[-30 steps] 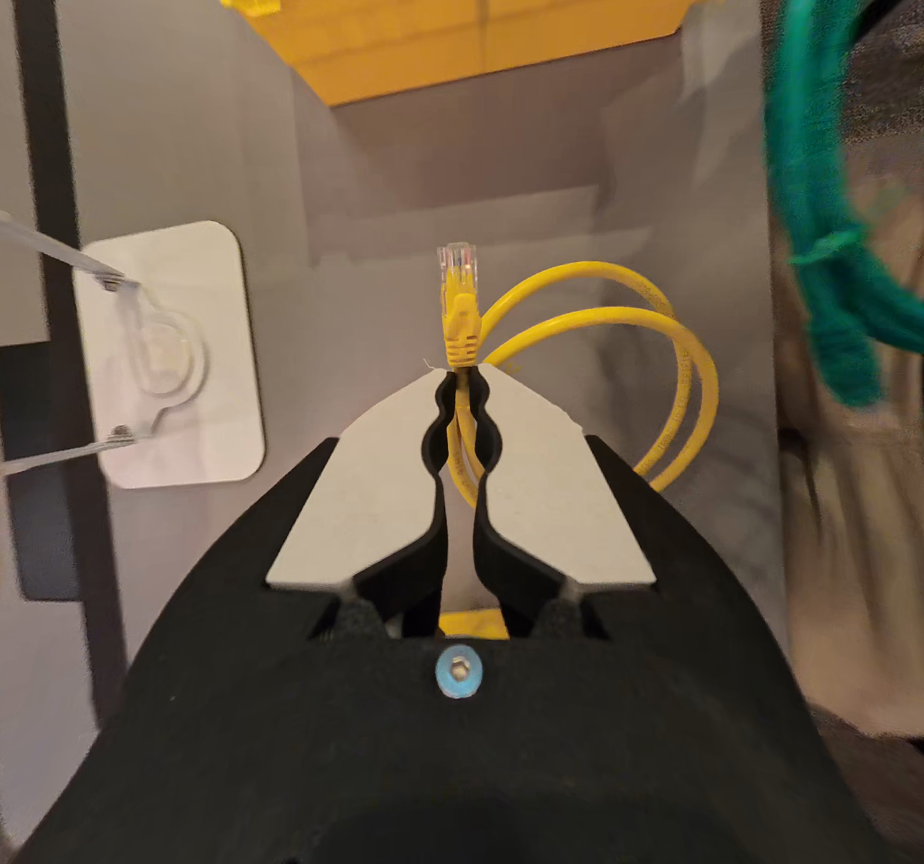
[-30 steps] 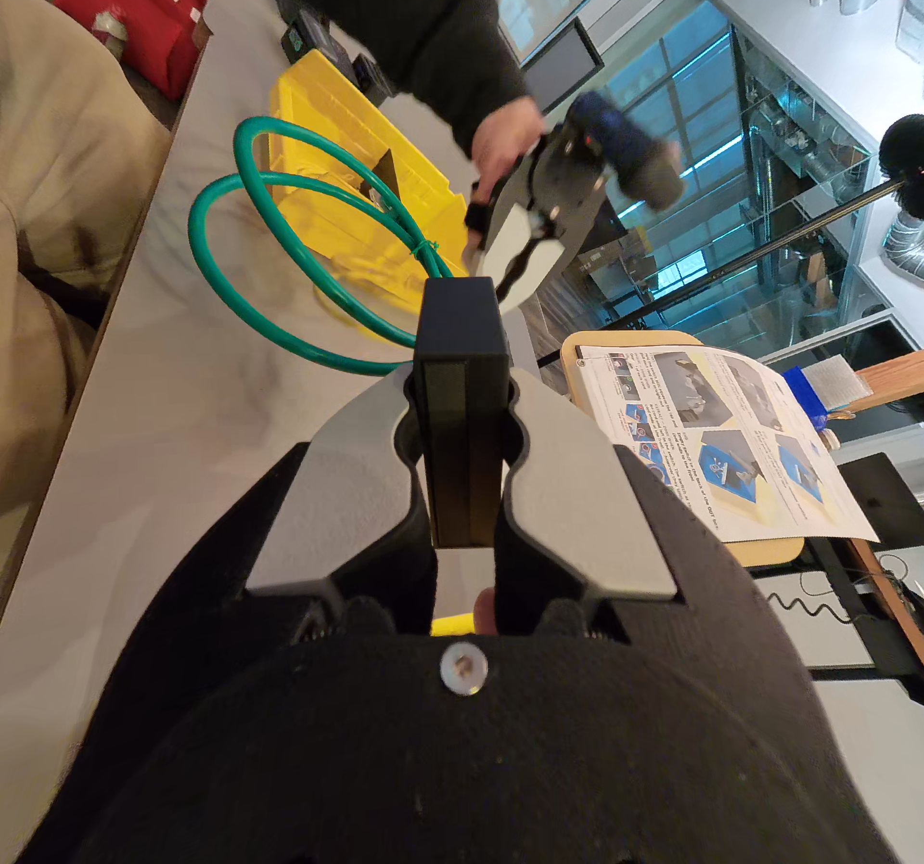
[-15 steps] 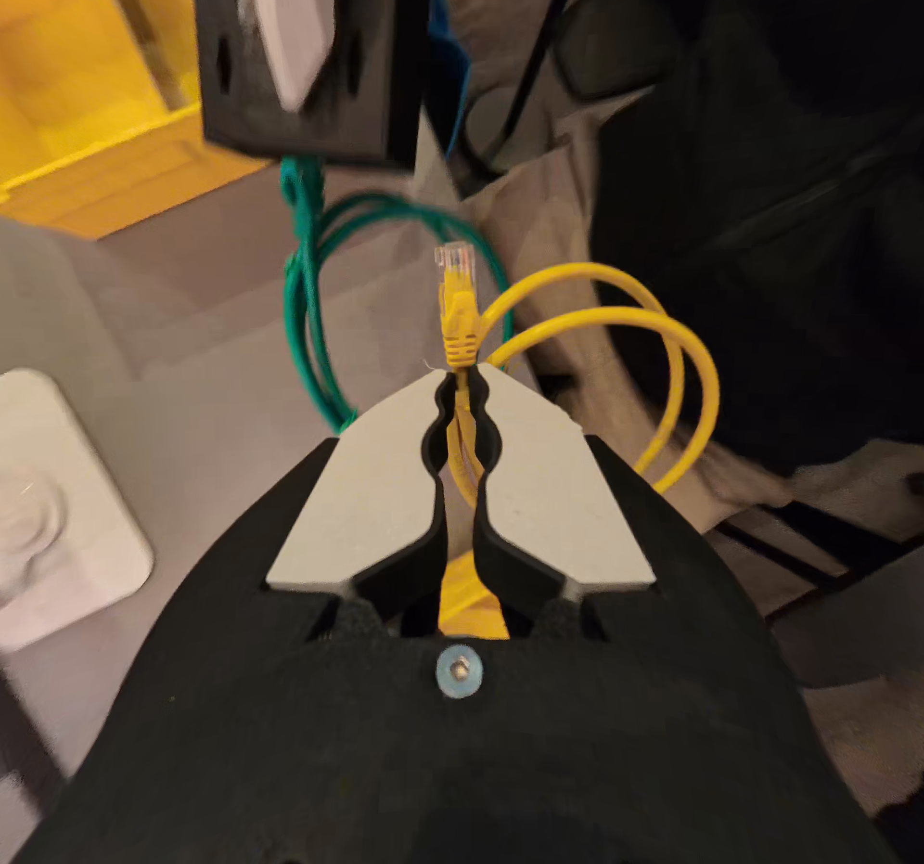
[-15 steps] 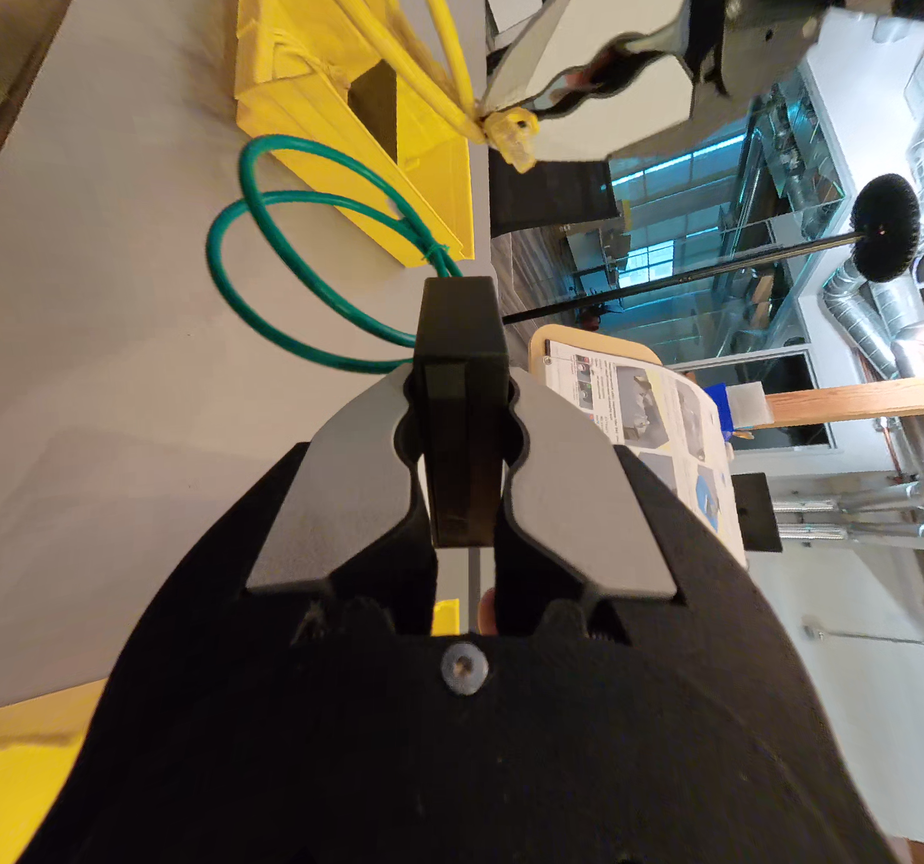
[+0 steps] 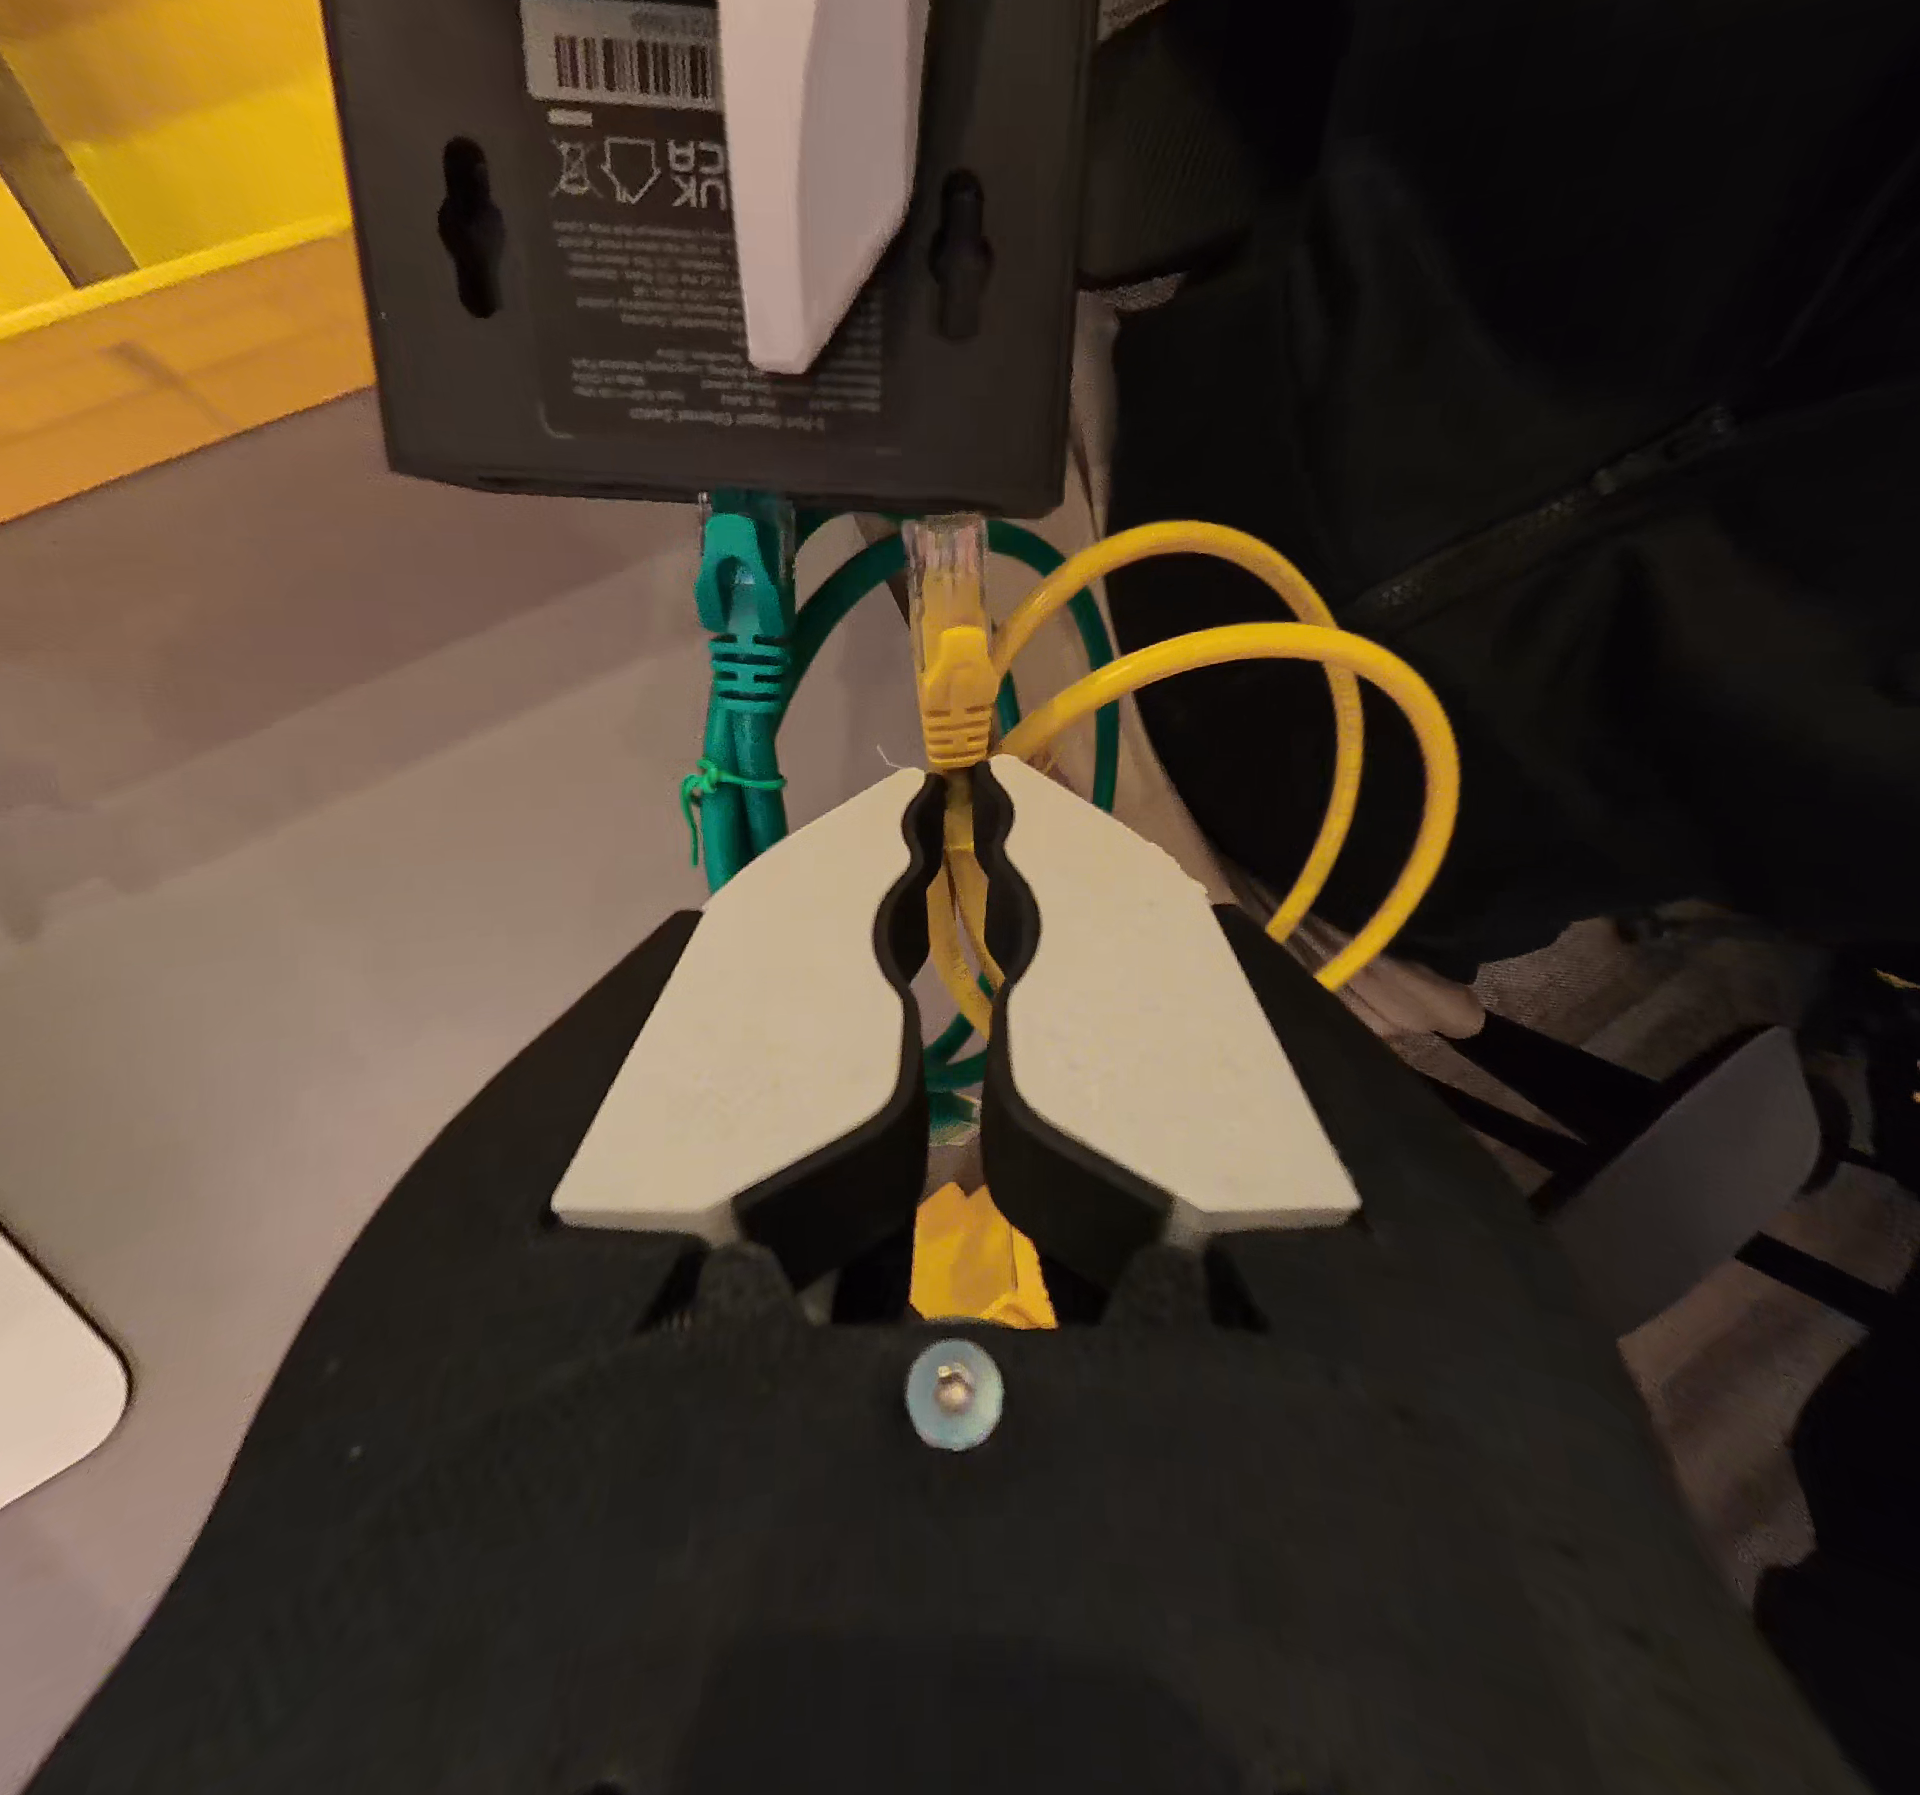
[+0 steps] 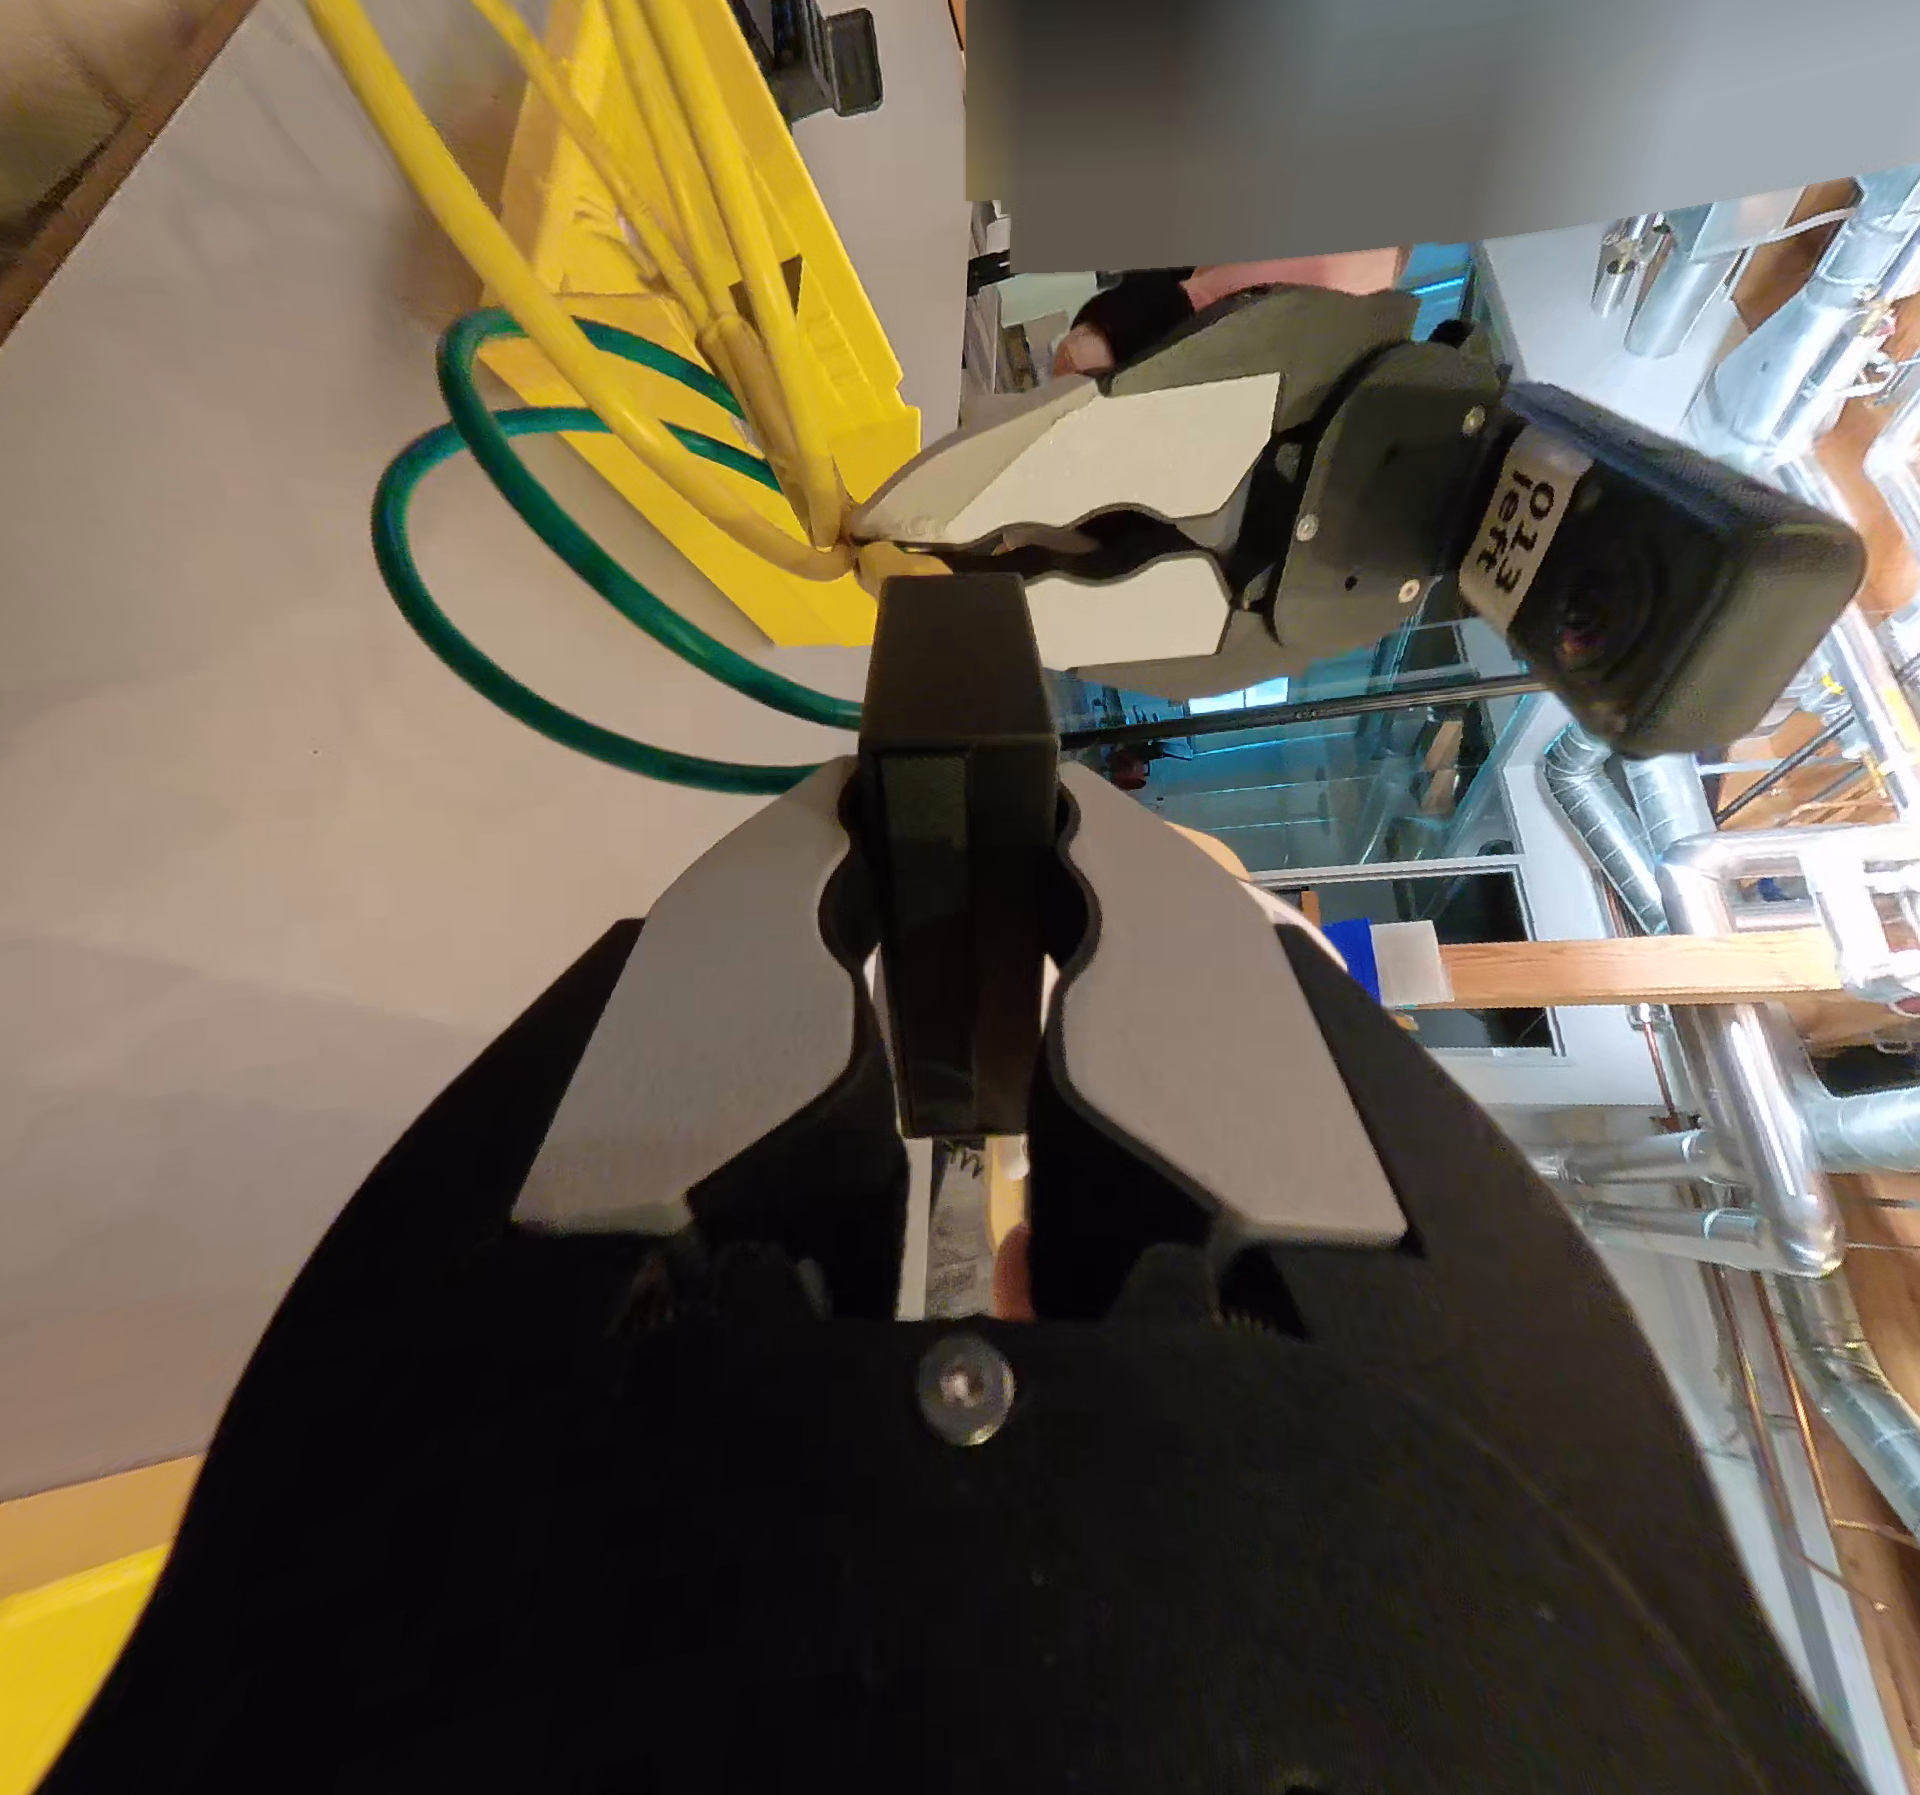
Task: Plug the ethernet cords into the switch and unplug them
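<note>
Left gripper point(image 5: 958, 777): we see our grey fingers pinched together on the yellow cord point(image 5: 1226, 644) just behind its ribbed boot.
Yellow plug point(image 5: 943, 556): clear, boxy tip touching the port edge of the switch; we cannot tell whether it is seated.
Green cord point(image 5: 740, 623): already plugged in just left of the yellow plug, its glossy loops tied with a thin green twist and hanging behind our fingers.
Switch point(image 5: 623, 291): matt black box, underside with keyhole slots and a barcode sticker facing us, held off the grey table point(image 5: 260, 758).
Right gripper point(image 6: 961, 789): clamped on the switch's narrow side, one finger crossing its underside.
Yellow bin point(image 5: 125, 187): hard plastic, beyond the switch.
</note>
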